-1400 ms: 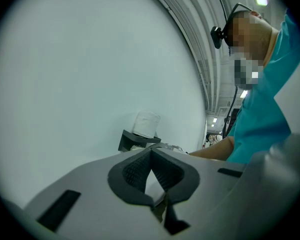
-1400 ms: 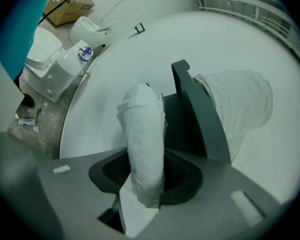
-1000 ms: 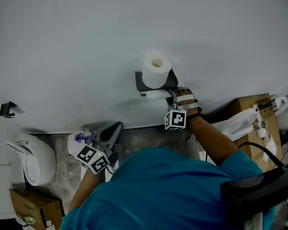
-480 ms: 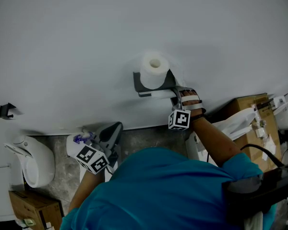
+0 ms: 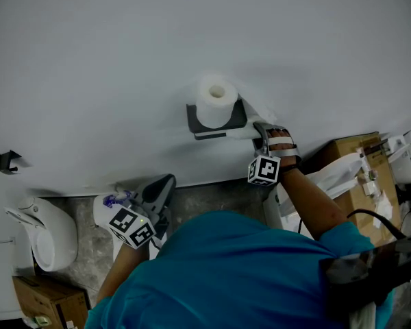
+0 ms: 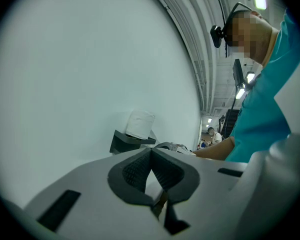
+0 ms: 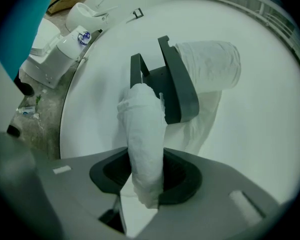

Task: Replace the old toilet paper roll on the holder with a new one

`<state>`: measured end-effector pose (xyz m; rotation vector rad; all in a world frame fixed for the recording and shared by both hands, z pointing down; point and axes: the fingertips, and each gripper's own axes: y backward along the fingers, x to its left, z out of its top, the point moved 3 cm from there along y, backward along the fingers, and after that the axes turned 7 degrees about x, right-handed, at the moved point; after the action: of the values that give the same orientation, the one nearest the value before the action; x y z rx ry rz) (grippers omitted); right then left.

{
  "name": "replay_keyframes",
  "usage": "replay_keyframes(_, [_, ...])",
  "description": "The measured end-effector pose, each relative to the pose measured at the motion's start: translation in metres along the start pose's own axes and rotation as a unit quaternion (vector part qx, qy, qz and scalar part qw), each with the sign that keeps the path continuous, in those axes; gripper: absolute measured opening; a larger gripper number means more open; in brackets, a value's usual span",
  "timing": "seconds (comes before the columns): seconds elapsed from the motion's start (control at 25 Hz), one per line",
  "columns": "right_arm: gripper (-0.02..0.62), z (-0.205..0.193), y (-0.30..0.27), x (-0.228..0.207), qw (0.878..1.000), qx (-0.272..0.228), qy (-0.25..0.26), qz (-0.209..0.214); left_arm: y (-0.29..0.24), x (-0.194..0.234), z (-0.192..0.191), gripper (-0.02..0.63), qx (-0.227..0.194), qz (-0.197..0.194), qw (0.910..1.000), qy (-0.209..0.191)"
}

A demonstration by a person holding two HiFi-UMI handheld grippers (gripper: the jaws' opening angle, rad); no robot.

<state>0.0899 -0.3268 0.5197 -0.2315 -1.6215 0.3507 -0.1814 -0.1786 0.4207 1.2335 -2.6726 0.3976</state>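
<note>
A dark grey holder (image 5: 216, 123) is fixed to the white wall, and a full white roll (image 5: 214, 101) stands upright on its top shelf. My right gripper (image 5: 262, 131) sits at the holder's right end, shut on a thin, squashed old roll (image 7: 144, 134). That roll lies level, with its far end still at the holder's arm (image 7: 177, 84). The full roll (image 7: 210, 66) also shows there, above a hanging paper tail (image 7: 202, 129). Low on the left, my left gripper (image 5: 157, 192) stays shut and empty (image 6: 151, 153), facing the holder (image 6: 127, 143).
A white toilet fixture (image 5: 44, 232) and a white spray bottle (image 5: 109, 204) stand on the floor at the left. Cardboard boxes (image 5: 359, 157) and white bags (image 5: 335, 177) crowd the right. A small black hook (image 5: 8, 160) juts from the wall.
My right gripper has slid to the right along the holder, drawing the thin old roll with it. The left gripper has stayed where it was.
</note>
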Motion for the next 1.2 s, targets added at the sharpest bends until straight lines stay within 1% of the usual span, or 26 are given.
replay_keyframes(0.24, [0.141,-0.021,0.003,-0.002,1.0,0.018,-0.021,0.011,-0.005,0.0,0.0,0.008,0.0,-0.005,1.0,0.001])
replay_keyframes(0.52, [0.141,-0.04,0.008,0.009,0.997,0.03,-0.056,0.048,-0.014,-0.004,-0.001,0.008,0.0,-0.014,0.9999,0.0])
replay_keyframes(0.68, [0.141,-0.043,0.018,0.023,0.994,0.024,-0.07,0.075,-0.018,-0.009,0.0,0.008,0.001,-0.019,0.9998,-0.002])
replay_keyframes(0.84, [0.141,-0.036,0.033,0.044,0.988,-0.002,-0.091,0.121,-0.023,-0.012,-0.002,0.008,-0.002,-0.03,0.9995,-0.004])
replay_keyframes(0.92, [0.141,-0.025,0.044,0.056,0.983,-0.028,-0.106,0.15,-0.026,-0.015,-0.001,0.008,0.001,-0.029,0.9996,-0.005])
replay_keyframes(1.0, [0.141,-0.011,0.056,0.065,0.974,-0.059,-0.127,0.181,-0.029,-0.015,0.001,0.008,0.002,-0.029,0.9995,-0.01])
replay_keyframes(1.08, [0.141,0.006,0.069,0.068,0.961,-0.099,-0.151,0.212,-0.031,-0.015,0.003,0.008,0.001,-0.03,0.9994,-0.017])
replay_keyframes(1.2, [0.141,0.031,0.093,0.064,0.935,-0.168,-0.185,0.253,-0.035,-0.014,0.01,0.008,0.002,-0.022,0.9993,-0.03])
